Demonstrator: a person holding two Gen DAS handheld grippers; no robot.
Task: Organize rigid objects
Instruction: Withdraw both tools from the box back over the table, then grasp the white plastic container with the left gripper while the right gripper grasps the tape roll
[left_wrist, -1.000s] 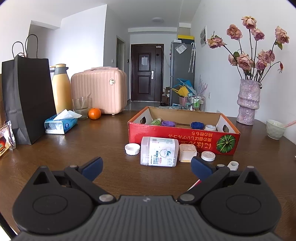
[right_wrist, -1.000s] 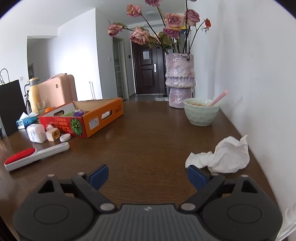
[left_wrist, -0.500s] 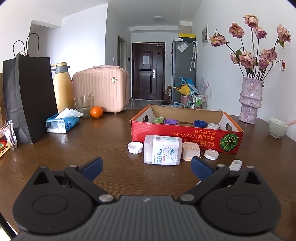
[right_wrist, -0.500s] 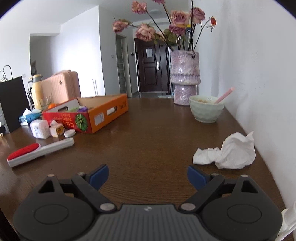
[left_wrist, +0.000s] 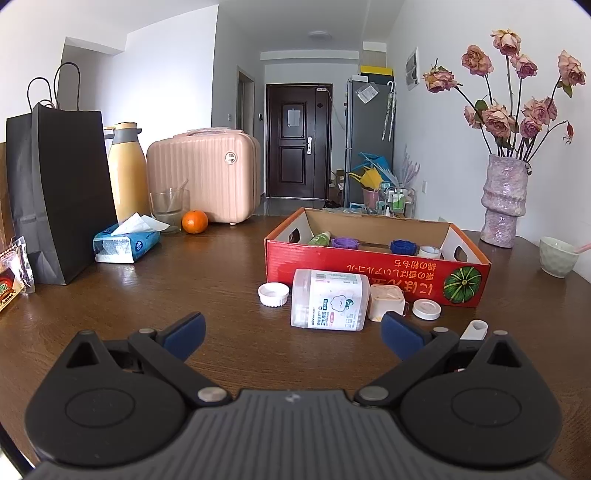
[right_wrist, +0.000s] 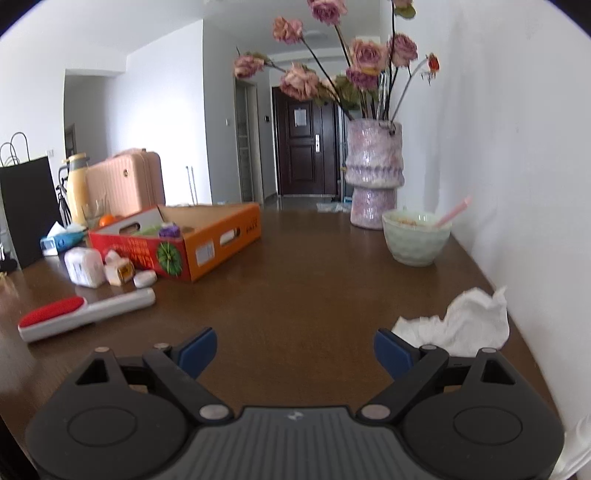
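Note:
A red cardboard box (left_wrist: 376, 267) stands on the brown table, holding a green bottle, purple and blue caps and a white jar. In front of it lie a white plastic jar (left_wrist: 330, 304) on its side, a white lid (left_wrist: 273, 294), a cream cube container (left_wrist: 386, 307) and a round white cap (left_wrist: 426, 309). My left gripper (left_wrist: 293, 330) is open and empty, just short of the jar. In the right wrist view the box (right_wrist: 177, 245) is at the left with a red and white lint brush (right_wrist: 85, 314) in front. My right gripper (right_wrist: 294, 349) is open and empty over bare table.
A black paper bag (left_wrist: 59, 192), tissue pack (left_wrist: 125, 242), glass, orange (left_wrist: 194, 221), yellow flask and pink case (left_wrist: 203, 177) stand at the left back. A vase of dried roses (right_wrist: 373, 181), a bowl with spoon (right_wrist: 415, 236) and a crumpled tissue (right_wrist: 461, 321) are by the right wall.
Both grippers have moved slightly forward toward the box, and the right view has shifted a little. Both stay open and empty.

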